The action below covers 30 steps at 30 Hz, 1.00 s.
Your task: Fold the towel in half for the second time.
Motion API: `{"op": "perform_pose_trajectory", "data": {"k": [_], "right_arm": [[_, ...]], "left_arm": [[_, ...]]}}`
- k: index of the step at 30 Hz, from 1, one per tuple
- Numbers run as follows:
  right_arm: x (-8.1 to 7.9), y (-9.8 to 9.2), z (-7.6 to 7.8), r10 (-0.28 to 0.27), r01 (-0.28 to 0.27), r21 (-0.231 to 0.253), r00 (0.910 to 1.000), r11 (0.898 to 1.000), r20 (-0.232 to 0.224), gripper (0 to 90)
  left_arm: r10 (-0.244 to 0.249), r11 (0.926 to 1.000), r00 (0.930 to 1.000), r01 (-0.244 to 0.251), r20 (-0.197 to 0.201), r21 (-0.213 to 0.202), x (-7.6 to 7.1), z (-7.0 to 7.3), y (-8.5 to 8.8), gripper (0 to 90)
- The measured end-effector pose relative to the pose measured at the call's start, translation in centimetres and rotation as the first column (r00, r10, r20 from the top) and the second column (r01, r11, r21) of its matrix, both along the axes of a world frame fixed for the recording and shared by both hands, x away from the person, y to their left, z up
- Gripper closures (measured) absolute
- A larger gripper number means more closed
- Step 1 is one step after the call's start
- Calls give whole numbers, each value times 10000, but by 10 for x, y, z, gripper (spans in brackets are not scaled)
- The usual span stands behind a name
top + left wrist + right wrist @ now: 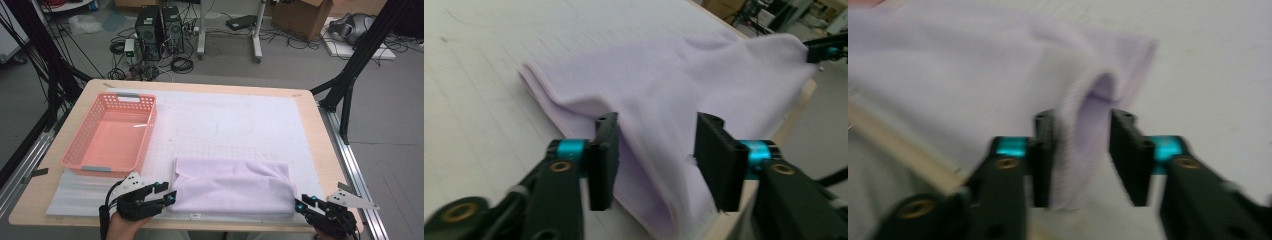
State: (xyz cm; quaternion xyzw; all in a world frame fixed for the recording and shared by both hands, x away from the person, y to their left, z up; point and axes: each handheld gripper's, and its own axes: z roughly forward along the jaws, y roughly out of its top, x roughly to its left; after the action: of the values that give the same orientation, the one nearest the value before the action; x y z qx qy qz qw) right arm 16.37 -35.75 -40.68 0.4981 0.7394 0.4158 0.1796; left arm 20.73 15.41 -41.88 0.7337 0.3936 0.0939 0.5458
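A folded lilac cloth (232, 185) lies on the white mat near the table's front edge. My left gripper (165, 192) sits at its front left corner and my right gripper (305, 202) at its front right corner. In the left gripper view the cloth (674, 75) runs between the jaws of the left gripper (656, 150), which stand wide apart and do not press on it. In the right gripper view a raised fold of the cloth (973, 75) stands between the jaws of the right gripper (1080, 145); one jaw brushes it and the other is clear of it.
A pink plastic basket (145, 130) with nothing in it stands at the left of the table, behind the left gripper. The white mat (240, 120) covers most of the tabletop. The wooden front edge (240, 225) runs just below the cloth. Black frame legs flank the table.
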Motion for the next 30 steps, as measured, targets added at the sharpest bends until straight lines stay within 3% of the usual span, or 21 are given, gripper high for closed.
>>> {"op": "perform_pose_trajectory", "data": {"k": [2,4,7,13,15,18,20,23,25,27,28,30], "right_arm": [[4,-4,7,-377,371,164,9985,9992,405,558],[15,-2,12,-486,493,-67,9955,9988,812,567],[35,1,13,-592,623,-273,9928,9977,1037,581],[83,17,-9,97,-86,-655,9998,9978,158,593],[93,21,-15,258,-258,-755,9997,9968,-13,604],[106,25,-23,444,-466,-909,9987,9948,-263,617],[114,25,-26,437,-468,-1023,9985,9937,-326,609],[121,23,-31,464,-520,-1239,9978,9909,-474,651],[125,22,-33,501,-549,-1440,9981,9881,-363,729],[129,20,-34,450,-489,-1580,9986,9862,-281,797],[131,19,-34,408,-436,-1659,9990,9852,-201,820],[135,20,-35,237,-229,-1904,9997,9814,21,844]], "left_arm": [[258,9996,9995,-255,185,-136,6,4,0,437],[398,9992,9986,-396,341,-42,14,5,-3,435],[583,9981,9980,-587,242,162,29,0,-7,438],[934,9924,9956,-923,-106,814,59,-11,-19,444],[1038,9878,9944,-1006,-206,1192,70,-13,-22,451],[1445,9778,9864,-1303,-780,1639,86,-19,-28,478],[1462,9721,9842,-1242,-998,1991,95,-25,-32,480],[1616,9646,9823,-1368,-950,2255,100,-32,-36,528],[1626,9640,9835,-1412,-796,2254,102,-32,-37,677],[1661,9589,9845,-1479,-566,2422,106,-31,-41,773],[1767,9522,9838,-1628,-314,2586,108,-30,-44,788],[1952,9489,9806,-1844,-169,2560,112,-29,-47,794]]}}
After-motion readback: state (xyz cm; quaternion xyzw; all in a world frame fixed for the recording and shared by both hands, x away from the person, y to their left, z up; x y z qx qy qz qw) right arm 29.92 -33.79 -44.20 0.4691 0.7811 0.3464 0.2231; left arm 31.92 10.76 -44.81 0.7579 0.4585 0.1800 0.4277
